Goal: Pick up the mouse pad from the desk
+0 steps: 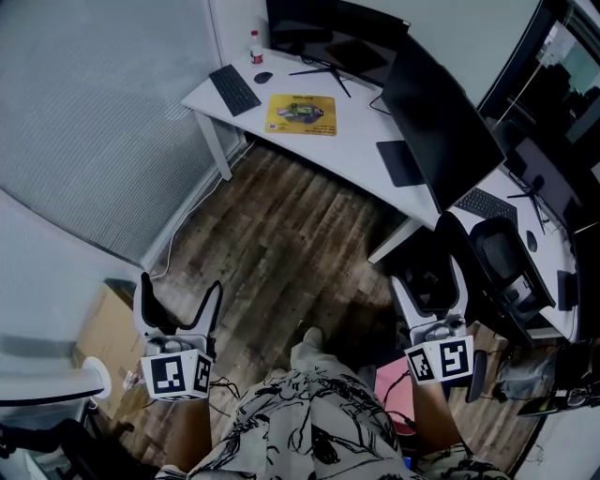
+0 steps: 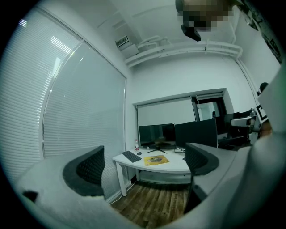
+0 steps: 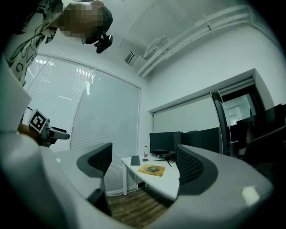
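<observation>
Yonder, mouse pad (image 1: pixel 301 114) lies on white desk (image 1: pixel 361 159); left gripper (image 1: pixel 181 289) and right gripper (image 1: pixel 429 286) open-jawed.

- The mouse pad (image 1: pixel 301 114) is shown in yellow, with a darker printed picture (too small to read).
- The desk (image 1: pixel 361 155) is seen in white, the keyboard (image 1: pixel 234 90) in black.
- The floor (image 1: pixel 281 234) is laid in dark brown wood planks.
- The left gripper (image 1: pixel 181 289) and right gripper (image 1: pixel 431 281) are coloured white, with black-and-white square markers.

Mouse pad (image 1: pixel 301 114) on desk (image 1: pixel 358 145) — keyboard (image 1: pixel 234 89) left, monitor (image 1: pixel 319 23) seemingly behind.
</observation>
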The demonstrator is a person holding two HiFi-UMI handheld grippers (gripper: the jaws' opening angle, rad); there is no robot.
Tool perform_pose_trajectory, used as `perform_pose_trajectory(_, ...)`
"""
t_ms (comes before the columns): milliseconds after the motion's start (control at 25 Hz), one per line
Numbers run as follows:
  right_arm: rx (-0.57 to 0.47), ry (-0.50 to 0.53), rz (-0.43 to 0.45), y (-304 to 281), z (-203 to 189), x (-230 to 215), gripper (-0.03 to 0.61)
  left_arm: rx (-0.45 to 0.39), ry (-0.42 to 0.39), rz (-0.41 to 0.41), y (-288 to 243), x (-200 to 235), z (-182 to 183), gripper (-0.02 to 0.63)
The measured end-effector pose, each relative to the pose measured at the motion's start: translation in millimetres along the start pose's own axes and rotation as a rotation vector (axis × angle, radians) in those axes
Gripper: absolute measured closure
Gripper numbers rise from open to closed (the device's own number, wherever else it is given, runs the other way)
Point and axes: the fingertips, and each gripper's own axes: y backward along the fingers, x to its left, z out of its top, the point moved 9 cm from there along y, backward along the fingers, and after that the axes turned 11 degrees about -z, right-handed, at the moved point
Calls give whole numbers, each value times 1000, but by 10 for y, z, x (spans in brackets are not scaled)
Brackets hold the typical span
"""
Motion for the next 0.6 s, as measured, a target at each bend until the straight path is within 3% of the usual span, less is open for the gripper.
perform_pose_trajectory(240,-9,-4,10,-233,-28,-135,115,7,-12,22,-222,-5,3,26)
perform_pose_trajectory(600,-25,-30,60,-669,-94,-360,101,4,-21,35,-638,-111,59,15)
